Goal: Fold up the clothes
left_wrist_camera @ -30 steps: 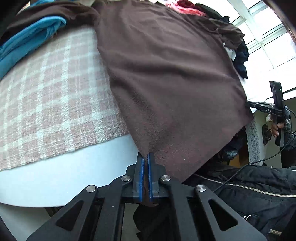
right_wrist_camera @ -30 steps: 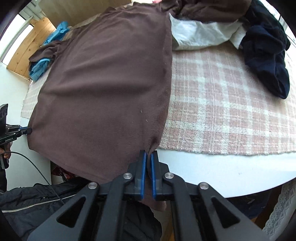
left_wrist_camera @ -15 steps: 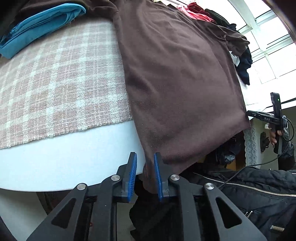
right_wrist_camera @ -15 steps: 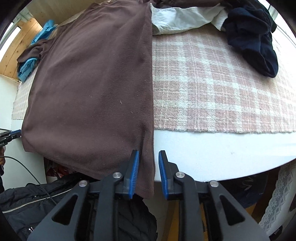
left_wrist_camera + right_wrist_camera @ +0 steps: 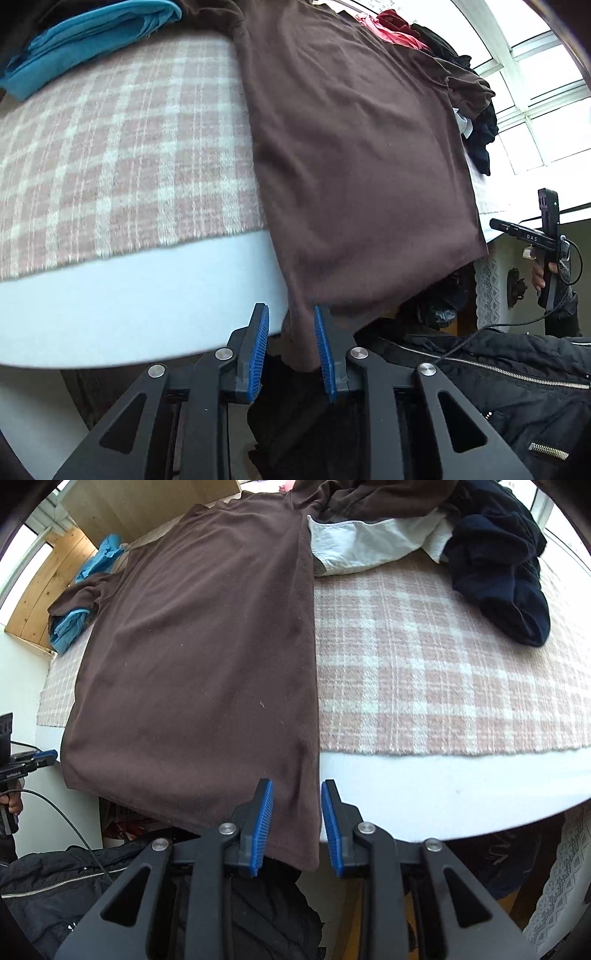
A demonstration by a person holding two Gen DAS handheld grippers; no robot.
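Brown shirt lies flat on the worktop, spread over the pink plaid cloth; its hem hangs over the near worktop edge. Collar end is cut off at the frame top in the left wrist view and partly buried under the clothes pile in the right wrist view. One sleeve is bunched at the far left, overlapping the blue garment; the other sleeve is hard to make out among the pile.

Pile at far right: white garment and navy garment, both partly covered by more brown fabric; item boundaries unclear. Red fabric is only just visible at the far edge.

Left hand-held gripper: jaws moderately apart, blue pads on either side of the hanging left hem corner. Fabric sits loose in the gap and may brush the right pad; contact not clear. Not clamped.

Right hand-held gripper: jaws moderately apart, straddling the right hem corner. Cloth hangs free between the pads, nothing gripped.

Person's black jacket fills the bottom of the frame. Each view shows the other gripper only partly at its edge, with a cable trailing.
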